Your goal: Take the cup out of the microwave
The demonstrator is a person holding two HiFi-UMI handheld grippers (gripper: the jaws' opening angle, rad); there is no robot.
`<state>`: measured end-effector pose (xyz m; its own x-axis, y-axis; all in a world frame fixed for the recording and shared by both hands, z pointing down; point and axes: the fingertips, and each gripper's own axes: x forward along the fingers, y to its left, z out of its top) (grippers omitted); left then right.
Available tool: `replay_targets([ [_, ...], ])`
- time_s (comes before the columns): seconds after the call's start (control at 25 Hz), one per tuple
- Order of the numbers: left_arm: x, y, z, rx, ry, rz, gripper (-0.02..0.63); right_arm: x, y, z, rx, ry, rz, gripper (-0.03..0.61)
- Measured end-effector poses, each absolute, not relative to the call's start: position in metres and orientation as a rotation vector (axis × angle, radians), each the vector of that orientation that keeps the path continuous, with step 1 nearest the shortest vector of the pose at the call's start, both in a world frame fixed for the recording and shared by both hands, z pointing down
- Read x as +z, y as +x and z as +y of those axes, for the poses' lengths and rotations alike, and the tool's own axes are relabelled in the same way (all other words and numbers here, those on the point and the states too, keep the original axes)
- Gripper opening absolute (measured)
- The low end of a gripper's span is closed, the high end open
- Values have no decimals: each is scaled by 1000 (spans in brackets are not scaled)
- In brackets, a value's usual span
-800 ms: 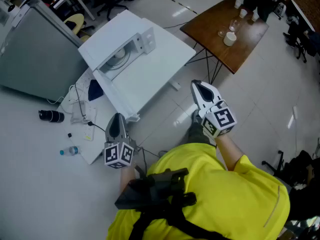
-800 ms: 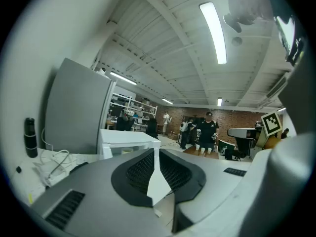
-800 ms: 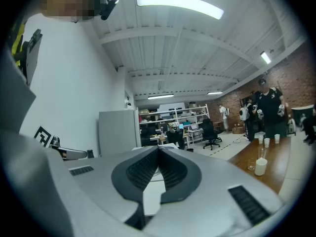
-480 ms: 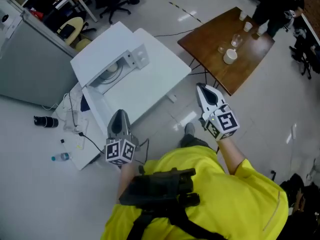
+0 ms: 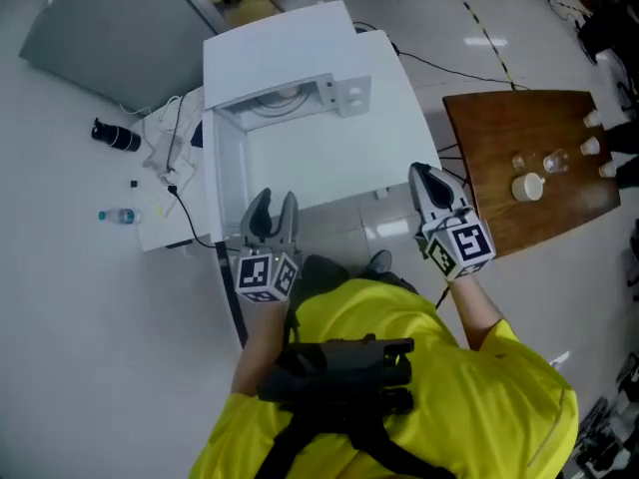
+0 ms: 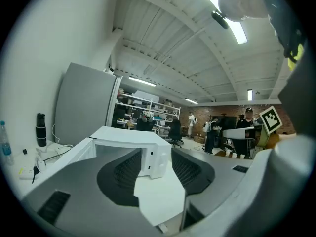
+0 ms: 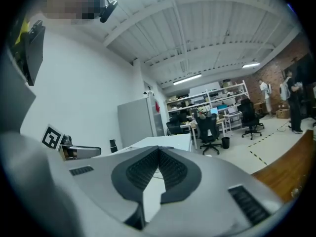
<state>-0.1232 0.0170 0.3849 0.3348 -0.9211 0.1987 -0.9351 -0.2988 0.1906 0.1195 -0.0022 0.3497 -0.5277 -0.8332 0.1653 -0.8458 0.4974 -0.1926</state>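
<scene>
Our left gripper (image 5: 273,201), jaws apart and empty, is nearer than the closed, empty right gripper (image 5: 426,175) to the open microwave (image 5: 300,43) at its 12 o'clock, where we judge the cup sits, hidden from us.

It was a large open workspace, half office and half lab or workshop. A white ribbed ceiling (image 7: 197,28) with strip lights (image 7: 187,78) ran over a pale, glossy floor (image 5: 60,297) marked with striped tape (image 5: 489,38). Metal shelving (image 7: 224,90) loaded with gear stood behind desks and black office chairs (image 7: 209,125). A brick wall (image 7: 277,75) closed the far end, where a few people (image 6: 212,131) stood about.
</scene>
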Motion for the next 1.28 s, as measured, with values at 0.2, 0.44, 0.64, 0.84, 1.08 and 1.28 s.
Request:
replay_targets([
  [0.2, 442, -126, -62, 164, 2292, -1699, 373, 377, 85, -56, 440, 1403, -2703, 5],
  [0.44, 539, -153, -192, 220, 2226, -1712, 459, 411, 61, -116, 473, 1390, -2668, 5],
  [0.64, 597, -165, -282, 290, 2193, -1723, 459, 458, 47, -141, 551, 1336, -2628, 5],
  [0.84, 634, -165, -332, 314, 2141, -1736, 459, 487, 43, -145, 631, 1327, -2589, 5],
  [1.08, 650, -163, -370, 381, 2147, -1738, 454, 498, 38, -150, 667, 1328, -2579, 5],
  [1.28, 653, -160, -399, 452, 2110, -1757, 462, 506, 44, -155, 675, 1345, -2553, 5],
])
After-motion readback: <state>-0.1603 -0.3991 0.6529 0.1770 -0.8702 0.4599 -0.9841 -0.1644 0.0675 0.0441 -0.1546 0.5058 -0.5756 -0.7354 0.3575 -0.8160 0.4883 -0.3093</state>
